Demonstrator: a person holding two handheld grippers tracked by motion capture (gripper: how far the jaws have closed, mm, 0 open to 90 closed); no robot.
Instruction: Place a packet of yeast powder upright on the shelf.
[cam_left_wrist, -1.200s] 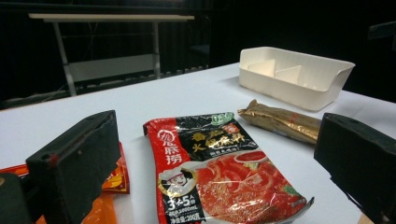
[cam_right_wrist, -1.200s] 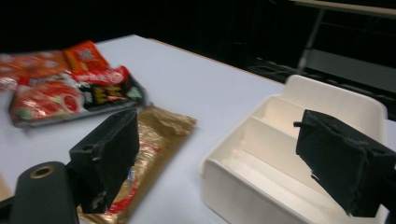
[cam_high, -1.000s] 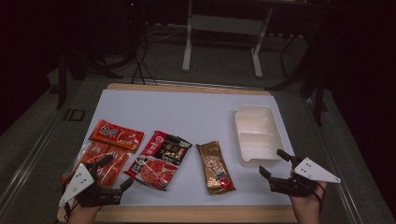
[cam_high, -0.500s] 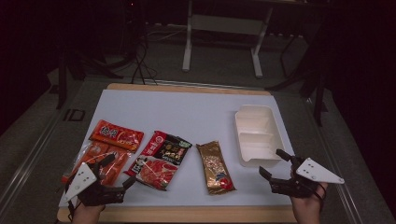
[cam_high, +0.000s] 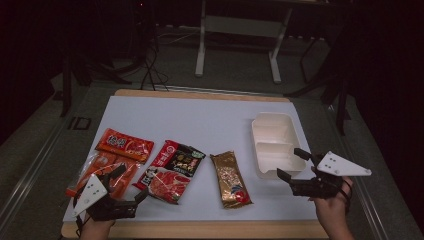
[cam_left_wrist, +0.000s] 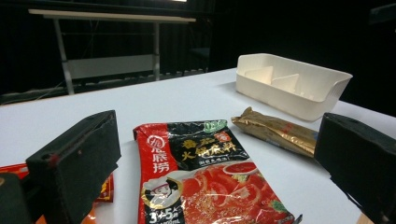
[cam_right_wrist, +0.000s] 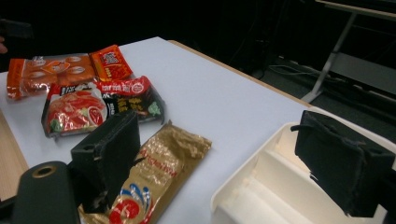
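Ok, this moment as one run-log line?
left gripper: open, facing red-black packet | right gripper: open, beside tray | gold packet: flat on table | tray empty

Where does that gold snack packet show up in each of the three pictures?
High view: the gold packet lies low in the middle, left of the white tray.
Left gripper view: right of centre, in front of the tray.
Right gripper view: bottom centre, partly behind the near jaw.
Shared landmark: the white tray, beside the packet in every view.
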